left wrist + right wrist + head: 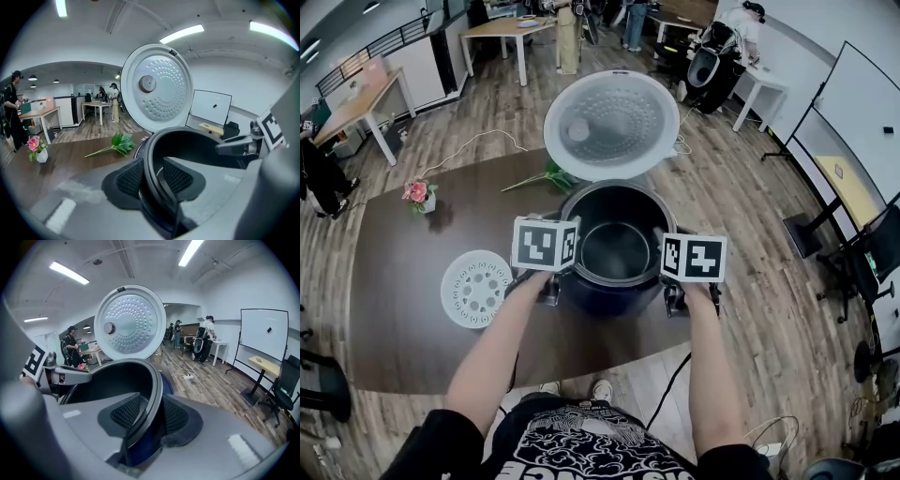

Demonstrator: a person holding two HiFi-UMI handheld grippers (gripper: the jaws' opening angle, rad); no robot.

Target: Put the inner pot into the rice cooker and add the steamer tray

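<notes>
**Both tongs clamped on the pot rim, pot sitting in the cooker**

Count on the table [403,347]:
- 1 rice cooker [609,298], dark blue body, centre of frame
- 1 lid [611,124], hinged up behind the cooker with its dotted inner plate facing the camera
- 1 inner pot [615,249], black, down inside the cooker body
- 1 steamer tray [476,289], a white perforated disc lying flat at lower left, well apart from the cooker
- 1 small vase with a pink flower [418,194], far left
- 1 green leaf sprig [546,176], just left of the lid
- 2 grippers, each with 1 marker cube [545,244] on top

Left gripper [551,287] is at the pot's left edge. In the left gripper view the rim runs between the two ribbed pads [127,180], one inside the pot and one outside, with the gap narrowed down to the rim.

Right gripper [672,292] is at the opposite edge with the same grip. Its pads [126,413] are closed on the rim, and the cooker's blue wall shows directly under the outer pad.

Arms: both forearms come up from the bottom of the frame. The left one angles in from lower left. The right one runs nearly straight up. The hands are roughly level on either side of the cooker, with the cubes facing the head camera.
</notes>
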